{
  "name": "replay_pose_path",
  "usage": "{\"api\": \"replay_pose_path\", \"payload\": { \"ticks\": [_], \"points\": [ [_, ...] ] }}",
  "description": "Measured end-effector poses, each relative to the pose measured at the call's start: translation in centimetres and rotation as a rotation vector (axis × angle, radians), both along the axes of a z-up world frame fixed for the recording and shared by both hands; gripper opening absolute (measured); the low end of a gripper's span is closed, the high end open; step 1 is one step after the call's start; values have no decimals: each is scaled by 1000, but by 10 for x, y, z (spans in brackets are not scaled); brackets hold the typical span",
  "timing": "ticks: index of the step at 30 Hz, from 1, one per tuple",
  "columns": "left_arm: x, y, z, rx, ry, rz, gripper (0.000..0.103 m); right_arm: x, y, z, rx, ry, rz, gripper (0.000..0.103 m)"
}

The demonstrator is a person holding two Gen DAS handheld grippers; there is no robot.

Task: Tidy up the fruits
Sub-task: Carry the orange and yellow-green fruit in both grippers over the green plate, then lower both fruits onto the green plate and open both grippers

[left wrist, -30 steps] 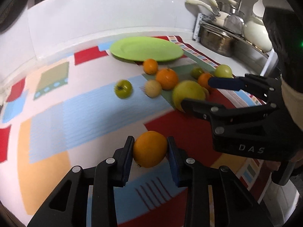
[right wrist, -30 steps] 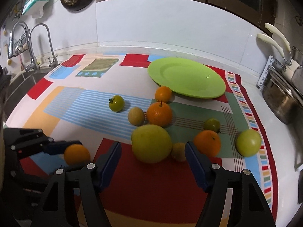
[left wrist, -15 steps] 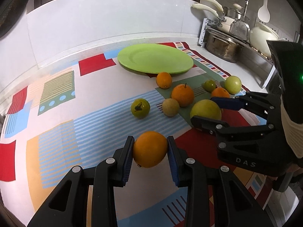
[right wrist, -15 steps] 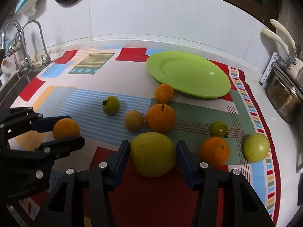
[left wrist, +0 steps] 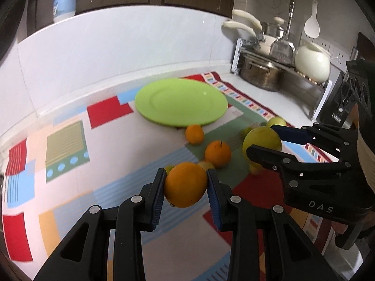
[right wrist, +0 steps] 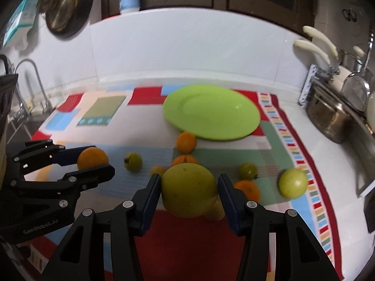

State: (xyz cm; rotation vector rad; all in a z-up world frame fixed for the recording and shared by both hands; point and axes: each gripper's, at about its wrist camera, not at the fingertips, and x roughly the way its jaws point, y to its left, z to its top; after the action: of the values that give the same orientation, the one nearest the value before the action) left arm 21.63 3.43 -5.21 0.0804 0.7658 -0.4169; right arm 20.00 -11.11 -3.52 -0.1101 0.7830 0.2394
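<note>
Held aloft above the patterned mat (left wrist: 70, 140): an orange (left wrist: 185, 184), pinched between the blue pads of the left gripper (left wrist: 186, 195), both pads pressed against its sides. Alongside, a large yellow-green fruit (right wrist: 189, 190), clamped between the pads of the right gripper (right wrist: 189, 195), likewise raised clear of the mat. Seen from the right wrist, the left gripper to the left, orange showing between its fingers.

Below and beyond, scattered on the mat: a stemmed orange (left wrist: 217, 153) partly hidden behind the big fruit in the right view; a smaller orange (right wrist: 186, 142) touching or just beside the near rim of the green plate (right wrist: 212, 111); a small dark green fruit (right wrist: 133, 162) off to the left; another small green one (right wrist: 248, 171); an orange (right wrist: 248, 190) just right of the right gripper's finger; a pale green apple-like fruit (right wrist: 293, 182) near the mat's striped border. Two small yellowish fruits only partly visible, blurred. Nothing on the plate itself.

At the right edge of the counter, a steel pot (left wrist: 260, 75) under a rack with cream-handled pans (left wrist: 243, 24); at the far left in the right view, a tap (right wrist: 32, 82) over a sink.
</note>
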Motion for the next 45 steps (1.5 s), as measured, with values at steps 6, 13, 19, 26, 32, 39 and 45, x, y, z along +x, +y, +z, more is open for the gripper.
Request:
{"api": "replay_pose_path", "payload": {
  "ticks": [6,13,19,26,32,39,45],
  "points": [
    [26,-13,18,11,-55,4,34,24,-11,19,-19,-49,0,51],
    [69,-24,36,7,-85,29,34,70,-24,36,-6,-71,46,51],
    [113,-34,34,3,-69,24,34,110,-32,37,15,-60,69,51],
    [157,-46,8,20,-4,3,34,150,-39,15,38,-9,54,51],
    [183,-56,-20,61,47,-36,34,176,-42,-14,23,57,52,51],
    [205,-56,-40,77,108,-53,34,200,-42,-37,7,121,62,51],
    [211,-56,-49,96,129,-58,35,209,-41,-44,6,149,68,51]
  ]
}}
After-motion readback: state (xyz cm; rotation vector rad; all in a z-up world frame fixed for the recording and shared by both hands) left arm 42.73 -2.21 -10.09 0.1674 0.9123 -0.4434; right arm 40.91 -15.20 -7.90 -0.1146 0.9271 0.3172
